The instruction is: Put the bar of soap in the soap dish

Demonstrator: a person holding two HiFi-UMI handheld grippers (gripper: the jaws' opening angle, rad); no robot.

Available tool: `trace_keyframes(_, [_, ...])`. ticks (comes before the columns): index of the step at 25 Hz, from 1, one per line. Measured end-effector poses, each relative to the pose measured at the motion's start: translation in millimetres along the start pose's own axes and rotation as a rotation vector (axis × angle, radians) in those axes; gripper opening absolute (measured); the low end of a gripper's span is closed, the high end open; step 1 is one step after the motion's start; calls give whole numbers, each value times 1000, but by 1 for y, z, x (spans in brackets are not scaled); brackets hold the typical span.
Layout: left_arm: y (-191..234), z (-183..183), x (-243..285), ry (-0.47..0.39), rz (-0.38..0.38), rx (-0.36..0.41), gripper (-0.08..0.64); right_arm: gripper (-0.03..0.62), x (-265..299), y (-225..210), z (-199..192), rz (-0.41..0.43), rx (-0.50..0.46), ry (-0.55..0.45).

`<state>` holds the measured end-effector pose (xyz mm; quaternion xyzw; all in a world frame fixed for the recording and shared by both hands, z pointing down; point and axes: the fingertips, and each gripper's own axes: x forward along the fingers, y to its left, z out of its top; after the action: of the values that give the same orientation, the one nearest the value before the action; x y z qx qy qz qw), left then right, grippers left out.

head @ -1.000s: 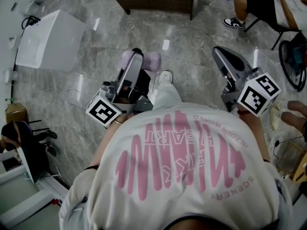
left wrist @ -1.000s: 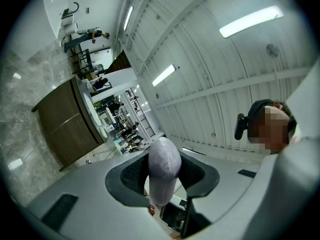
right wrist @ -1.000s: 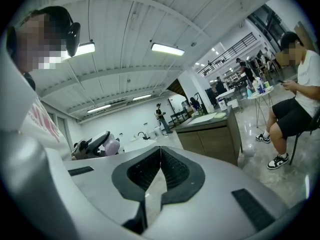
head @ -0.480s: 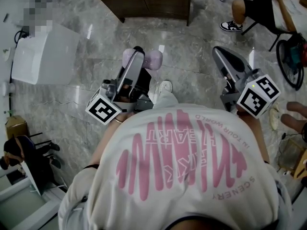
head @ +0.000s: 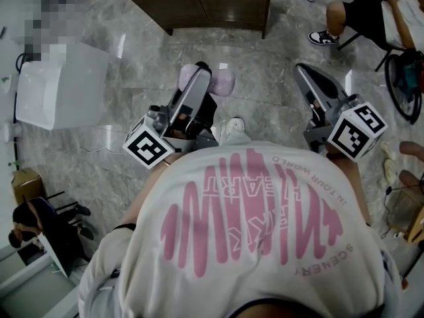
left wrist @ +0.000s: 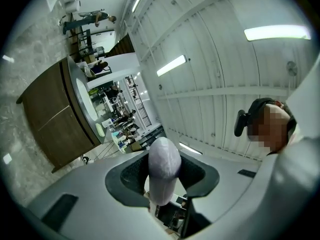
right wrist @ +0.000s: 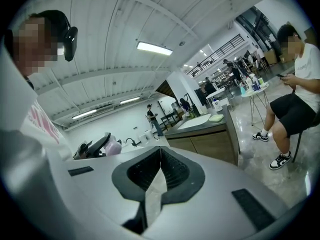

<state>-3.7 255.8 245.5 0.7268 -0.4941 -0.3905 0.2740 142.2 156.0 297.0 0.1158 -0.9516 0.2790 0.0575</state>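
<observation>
A pale lavender bar of soap (head: 224, 82) sticks out on both sides of my left gripper (head: 201, 77), which is shut on it above the floor. In the left gripper view the soap (left wrist: 164, 168) stands on edge between the dark pads. My right gripper (head: 303, 71) is held to the right, shut with nothing in it; its pads (right wrist: 172, 169) meet at the tips. A brown vanity cabinet (left wrist: 47, 121) with a sink lies ahead. A pale green dish-like thing (right wrist: 216, 118) sits on its counter, too small to make out.
The brown cabinet (head: 199, 2) stands at the top of the head view on a grey marble floor. A white box (head: 59, 85) is on the floor at the left. A seated person (head: 344, 5) and a wheel (head: 405, 78) are at the right.
The floor has slid down the head view as the person steps toward the brown cabinet. Both grippers went along, the left one still shut on the soap.
</observation>
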Motion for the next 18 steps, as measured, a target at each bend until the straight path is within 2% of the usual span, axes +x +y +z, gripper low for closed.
trace_keyframes(5, [23, 14, 13, 51, -12, 7, 160, 17, 29, -10, 5, -26, 23, -8])
trace_keyframes(12, [61, 34, 26, 94, -13, -37, 160, 17, 68, -21, 13, -70, 42, -26])
trace_keyframes(18, [90, 60, 36, 104, -22, -54, 160, 17, 92, -27, 24, -116, 39, -63])
